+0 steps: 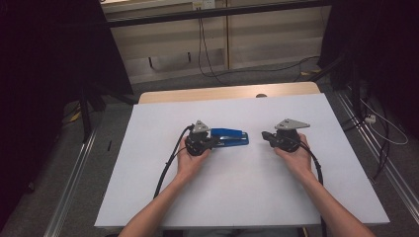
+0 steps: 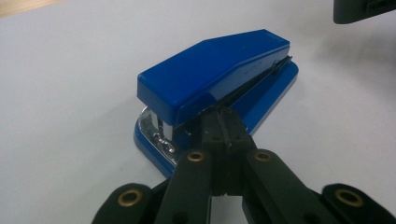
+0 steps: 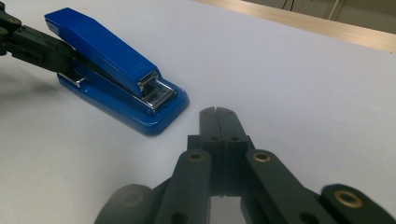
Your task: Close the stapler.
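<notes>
A blue stapler lies flat near the middle of the white table. Its hinged rear end points at my left gripper and its metal mouth at my right one. My left gripper is shut, with its tips pressed against the stapler's rear side. In the left gripper view the stapler lies just past the left gripper, whose tips sit at the gap between lid and base. My right gripper is shut and holds nothing. In the right gripper view the right gripper stands a short way off the stapler.
A wooden strip runs along the far edge of the table. Black cables trail from both grippers toward the person. Dark curtains and floor cables flank the table. White surface stretches around the stapler on all sides.
</notes>
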